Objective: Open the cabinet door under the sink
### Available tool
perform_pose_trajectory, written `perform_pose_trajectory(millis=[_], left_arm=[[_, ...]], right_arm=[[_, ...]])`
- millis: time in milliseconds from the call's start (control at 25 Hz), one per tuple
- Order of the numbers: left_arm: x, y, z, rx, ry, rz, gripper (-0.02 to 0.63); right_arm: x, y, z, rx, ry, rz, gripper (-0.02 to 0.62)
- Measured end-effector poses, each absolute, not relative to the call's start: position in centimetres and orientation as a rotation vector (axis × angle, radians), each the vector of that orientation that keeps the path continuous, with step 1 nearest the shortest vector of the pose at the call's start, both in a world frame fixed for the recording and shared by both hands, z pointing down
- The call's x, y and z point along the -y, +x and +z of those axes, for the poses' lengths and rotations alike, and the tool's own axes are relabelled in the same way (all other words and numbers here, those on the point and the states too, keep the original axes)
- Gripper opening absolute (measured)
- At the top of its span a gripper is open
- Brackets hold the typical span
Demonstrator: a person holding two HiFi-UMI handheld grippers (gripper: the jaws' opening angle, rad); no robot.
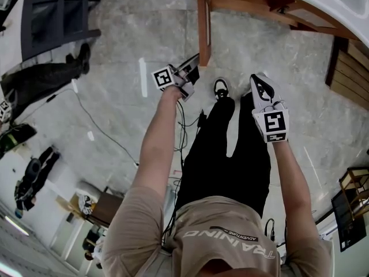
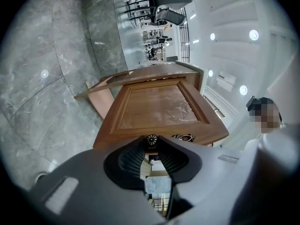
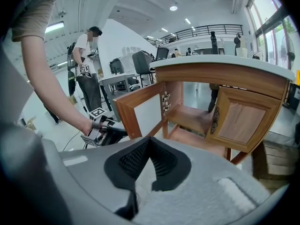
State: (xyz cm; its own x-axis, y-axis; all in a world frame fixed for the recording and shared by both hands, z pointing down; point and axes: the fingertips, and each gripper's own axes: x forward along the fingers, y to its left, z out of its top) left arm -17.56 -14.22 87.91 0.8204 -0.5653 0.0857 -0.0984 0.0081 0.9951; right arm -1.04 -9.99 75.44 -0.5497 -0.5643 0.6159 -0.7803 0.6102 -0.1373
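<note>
The wooden cabinet under the white sink top (image 3: 225, 65) has its left door (image 3: 139, 108) swung wide open; the right door (image 3: 241, 122) stands slightly ajar. My left gripper (image 2: 151, 143) is shut on the round dark knob (image 2: 151, 140) at the left door's free edge, pointing level. In the head view the left gripper (image 1: 189, 74) sits at the edge of that door (image 1: 203, 30). From the right gripper view I see the left gripper (image 3: 104, 134) at the door's edge. My right gripper (image 3: 149, 143) hangs back, shut with nothing in it, tilted down; it also shows in the head view as the right gripper (image 1: 260, 86).
Inside the cabinet is a bare wooden shelf (image 3: 190, 117). Cables (image 1: 181, 133) trail on the grey stone floor by my feet (image 1: 221, 88). A person (image 3: 86, 62) stands behind by desks and chairs. Wooden slats (image 1: 353, 68) lie at the right.
</note>
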Motion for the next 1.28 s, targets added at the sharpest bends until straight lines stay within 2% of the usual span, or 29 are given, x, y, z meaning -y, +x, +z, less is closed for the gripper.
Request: perform_pose_trajectory(millis=[200, 480, 600, 680, 760, 1040, 1280], left_arm=[[14.3, -19.8, 87.6, 0.571, 1.542, -0.386, 0.103], [13.6, -19.4, 87.1, 0.636, 1.462, -0.392, 0.101], [11.5, -21.2, 88.2, 0.789, 1.549, -0.176, 0.092], [9.8, -21.6, 88.7, 0.849, 1.606, -0.032, 0.054], [8.3, -20.1, 87.9, 0.823, 1.625, -0.011, 0.016], [4.1, -12.3, 82.0, 0.703, 1.672, -0.012, 0.014], [5.2, -5.1, 73.8, 0.548, 1.820, -0.055, 0.014]], right_arm=[[9.8, -1.9, 74.7, 2.306, 1.053, 0.538, 0.002], [10.4, -1.9, 72.5, 2.301, 1.094, 0.545, 0.002], [10.7, -1.4, 71.1, 2.306, 1.128, 0.554, 0.002], [10.7, -0.8, 70.7, 2.300, 1.137, 0.553, 0.002], [10.7, -0.1, 70.3, 2.293, 1.138, 0.537, 0.002], [9.7, 3.1, 67.4, 2.253, 1.170, 0.499, 0.002], [9.0, 5.9, 64.3, 2.228, 1.218, 0.471, 0.002]])
